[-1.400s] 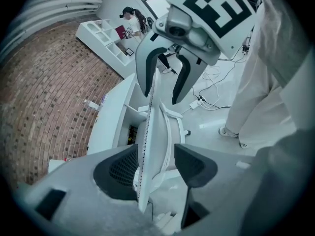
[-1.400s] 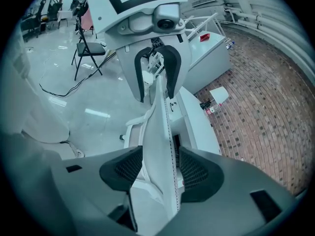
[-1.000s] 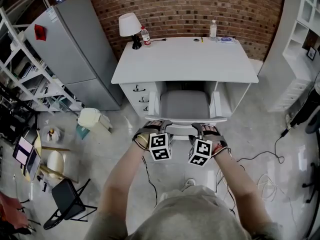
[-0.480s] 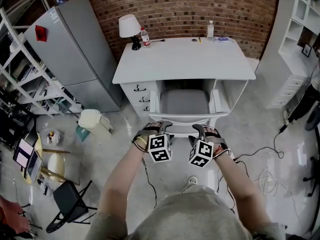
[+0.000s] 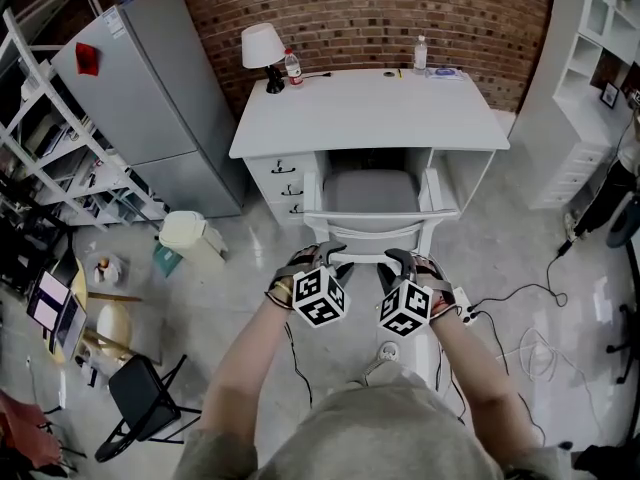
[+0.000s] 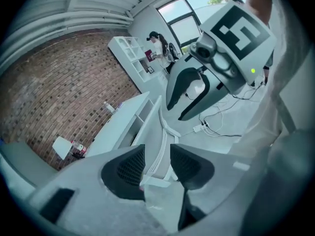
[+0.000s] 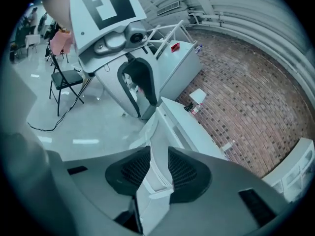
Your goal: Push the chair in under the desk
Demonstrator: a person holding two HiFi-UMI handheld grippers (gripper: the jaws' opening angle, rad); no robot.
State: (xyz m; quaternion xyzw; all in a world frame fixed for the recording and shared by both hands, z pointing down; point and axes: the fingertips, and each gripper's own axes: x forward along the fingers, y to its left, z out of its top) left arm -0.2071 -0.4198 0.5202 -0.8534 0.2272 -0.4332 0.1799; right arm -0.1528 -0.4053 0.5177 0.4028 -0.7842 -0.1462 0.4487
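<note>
Both jaws have just narrowed: right gripper clamps the chair back, left gripper loosely straddles it. Push evenly, straight under the surface.

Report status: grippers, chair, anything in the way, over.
Right gripper just closing, clamped on chair backrest. Left gripper closing, pads apart. Seat partly under desk. No obstruction seen.

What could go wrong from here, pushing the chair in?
1. Uneven grip: both pairs of jaws have just been closing on the backrest. The right hand-held gripper pinches it, while the left hand-held gripper looks loose around it, so a push may skew the chair.
2. The armrests sit close to the desk side panels. A skewed chair could jam there, and the jolt might tip the lamp or bottle.
</note>
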